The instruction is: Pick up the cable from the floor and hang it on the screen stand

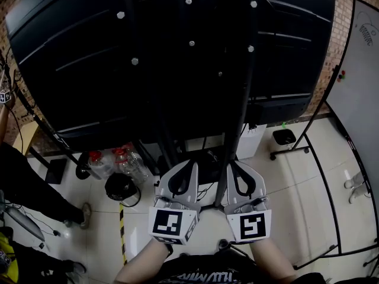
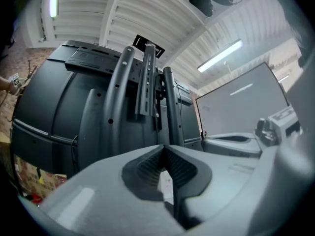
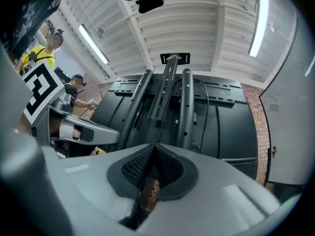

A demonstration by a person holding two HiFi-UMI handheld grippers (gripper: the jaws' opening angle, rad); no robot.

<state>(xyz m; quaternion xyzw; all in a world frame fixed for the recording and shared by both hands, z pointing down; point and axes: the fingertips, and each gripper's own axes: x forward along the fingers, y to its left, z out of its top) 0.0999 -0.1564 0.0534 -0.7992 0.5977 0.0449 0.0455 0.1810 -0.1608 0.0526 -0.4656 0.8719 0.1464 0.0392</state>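
Note:
The back of a big black screen (image 1: 89, 58) on its black stand (image 1: 243, 105) fills the upper head view. Both grippers are held side by side low in front of the stand's base. My left gripper (image 1: 192, 164) is shut with nothing between its pads, and my right gripper (image 1: 232, 164) is shut and empty as well. Thin black cables (image 1: 207, 189) lie on the floor under the stand, between the two grippers. The stand's uprights and bracket rise ahead in the left gripper view (image 2: 147, 82) and the right gripper view (image 3: 167, 90). A thin cable (image 3: 205, 107) runs down the screen's back.
A whiteboard (image 1: 361, 70) on a wheeled frame stands at the right. Plastic bottles (image 1: 118, 161) and a black round object (image 1: 121, 188) sit on the floor at the left. Yellow-black tape (image 1: 122, 229) marks the tiles. A person's leg (image 1: 35, 194) is at far left.

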